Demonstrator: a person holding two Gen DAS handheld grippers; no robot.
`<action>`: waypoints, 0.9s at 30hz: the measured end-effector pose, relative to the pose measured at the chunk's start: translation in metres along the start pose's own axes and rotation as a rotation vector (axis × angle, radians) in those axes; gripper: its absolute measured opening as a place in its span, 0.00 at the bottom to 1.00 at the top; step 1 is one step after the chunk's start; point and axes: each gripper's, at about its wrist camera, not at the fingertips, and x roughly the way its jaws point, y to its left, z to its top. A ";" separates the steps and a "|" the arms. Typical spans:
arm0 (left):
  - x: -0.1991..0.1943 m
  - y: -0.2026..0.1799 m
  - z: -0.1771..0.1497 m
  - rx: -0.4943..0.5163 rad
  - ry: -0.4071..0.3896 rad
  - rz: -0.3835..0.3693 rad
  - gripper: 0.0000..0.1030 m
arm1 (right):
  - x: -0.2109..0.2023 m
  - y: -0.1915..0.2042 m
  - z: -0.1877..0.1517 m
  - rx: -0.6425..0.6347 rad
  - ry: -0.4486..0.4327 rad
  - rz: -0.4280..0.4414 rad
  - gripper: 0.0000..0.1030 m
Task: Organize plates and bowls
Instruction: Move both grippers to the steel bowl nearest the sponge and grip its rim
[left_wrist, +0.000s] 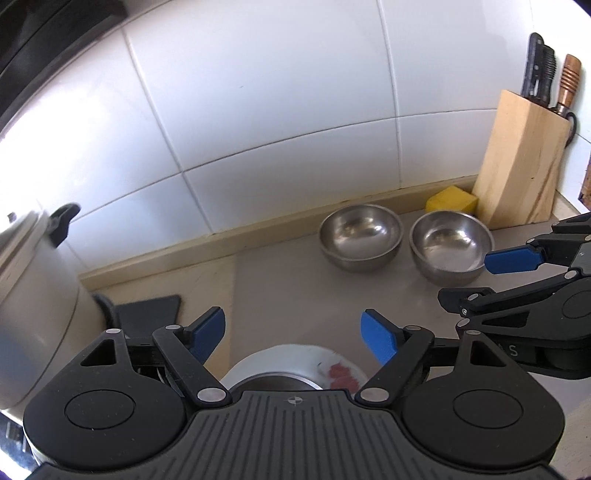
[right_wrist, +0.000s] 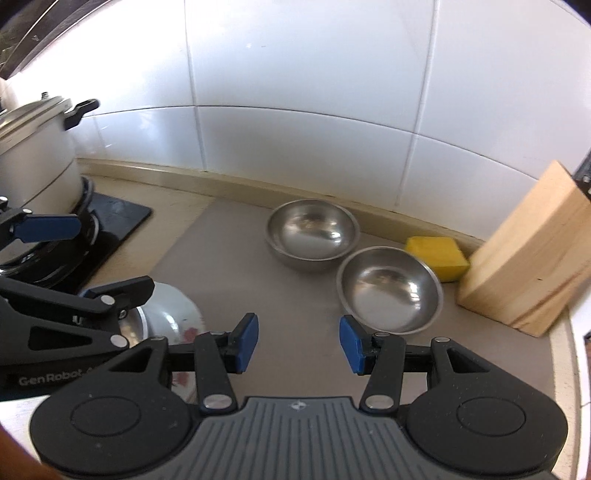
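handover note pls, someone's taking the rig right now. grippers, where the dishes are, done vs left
Left gripper: open, empty, above a white plate with a metal bowl sitting on it.
Right gripper: open, empty, just short of the nearer steel bowl.
Second steel bowl sits behind it, toward the tiled wall; whether the two rims touch I cannot tell. Both upright and empty on the grey counter, next to the yellow sponge and knife block.
Done: one bowl appears stacked on the plate.
Left: probably gather the two loose bowls into that stack.

Sunlit white tiled wall (right_wrist: 295, 74), beige counter (right_wrist: 295, 314)
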 end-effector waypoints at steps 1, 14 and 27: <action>0.000 -0.002 0.002 0.005 -0.002 -0.003 0.77 | -0.001 -0.003 0.000 0.007 -0.001 -0.005 0.25; 0.009 -0.024 0.019 0.064 -0.012 -0.035 0.77 | -0.001 -0.029 -0.004 0.062 -0.002 -0.064 0.29; 0.031 -0.026 0.037 0.119 -0.018 -0.052 0.78 | 0.018 -0.037 0.004 0.100 0.018 -0.095 0.29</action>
